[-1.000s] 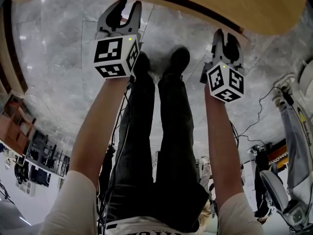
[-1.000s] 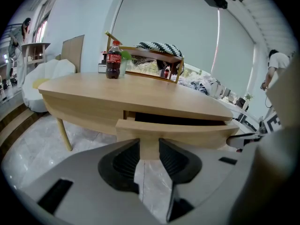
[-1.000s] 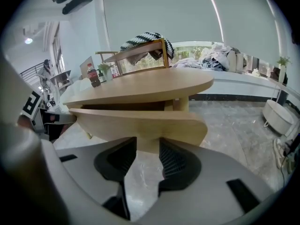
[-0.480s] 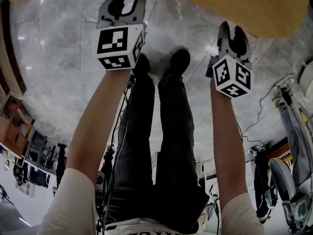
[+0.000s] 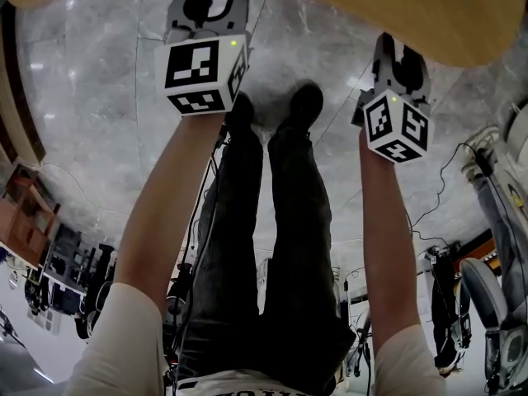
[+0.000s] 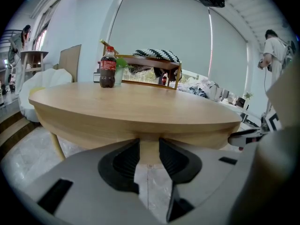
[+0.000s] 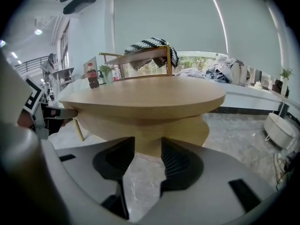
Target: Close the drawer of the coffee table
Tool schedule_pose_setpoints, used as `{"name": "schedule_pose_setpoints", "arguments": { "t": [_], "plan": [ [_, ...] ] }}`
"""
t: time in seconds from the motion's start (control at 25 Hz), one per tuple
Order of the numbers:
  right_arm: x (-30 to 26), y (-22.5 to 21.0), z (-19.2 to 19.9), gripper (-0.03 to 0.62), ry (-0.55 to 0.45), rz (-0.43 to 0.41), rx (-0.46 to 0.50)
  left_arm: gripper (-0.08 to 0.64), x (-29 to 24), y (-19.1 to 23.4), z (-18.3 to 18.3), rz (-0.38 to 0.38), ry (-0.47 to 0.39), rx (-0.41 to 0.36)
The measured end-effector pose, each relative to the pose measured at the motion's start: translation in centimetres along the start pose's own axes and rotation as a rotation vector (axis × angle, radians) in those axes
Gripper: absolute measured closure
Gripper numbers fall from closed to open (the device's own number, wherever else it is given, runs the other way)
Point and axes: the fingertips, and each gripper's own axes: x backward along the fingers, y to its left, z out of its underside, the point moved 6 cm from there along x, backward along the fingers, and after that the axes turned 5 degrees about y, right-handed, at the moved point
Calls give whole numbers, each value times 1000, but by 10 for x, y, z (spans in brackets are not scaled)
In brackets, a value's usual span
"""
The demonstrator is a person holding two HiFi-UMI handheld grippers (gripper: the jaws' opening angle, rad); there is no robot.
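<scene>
The coffee table (image 5: 388, 7) is light wood with a rounded top; its edge runs along the top of the head view. Under the top sits a plain wooden front (image 7: 154, 125), also seen as the wooden front (image 6: 117, 130), with no gap that I can make out. My left gripper (image 5: 210, 2) points at the table edge, its tips at or under the rim. The left gripper (image 6: 149, 146) is open and nothing lies between its pads. My right gripper (image 5: 398, 52) is just short of the edge. The right gripper (image 7: 148, 146) is open wide and empty.
A cola bottle (image 6: 107, 68) stands on the far side of the top, with a wooden frame draped in striped cloth (image 6: 154, 60) behind it. The person's legs and dark shoes (image 5: 272, 110) stand on the grey marble floor between the grippers. Cables trail at the right (image 5: 445, 188).
Both grippers have moved forward toward the table edge. The dark gap seen under the table top a second ago no longer shows.
</scene>
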Motion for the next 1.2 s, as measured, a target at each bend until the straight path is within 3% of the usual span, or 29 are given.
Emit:
{"name": "schedule_pose_setpoints", "arguments": {
  "t": [0.4,0.68,1.04,1.2],
  "plan": [
    [4,-1,-1,402,8,-21,54,419,7,2,-2,20,4,-51],
    [49,2,9,415,76,-26,79,422,53,1,14,21,102,-46],
    [126,31,-29,471,82,-58,106,463,123,-13,-37,41,97,-49],
    [157,33,-52,529,91,-36,84,495,151,-20,-64,64,89,-34]
  ]
}}
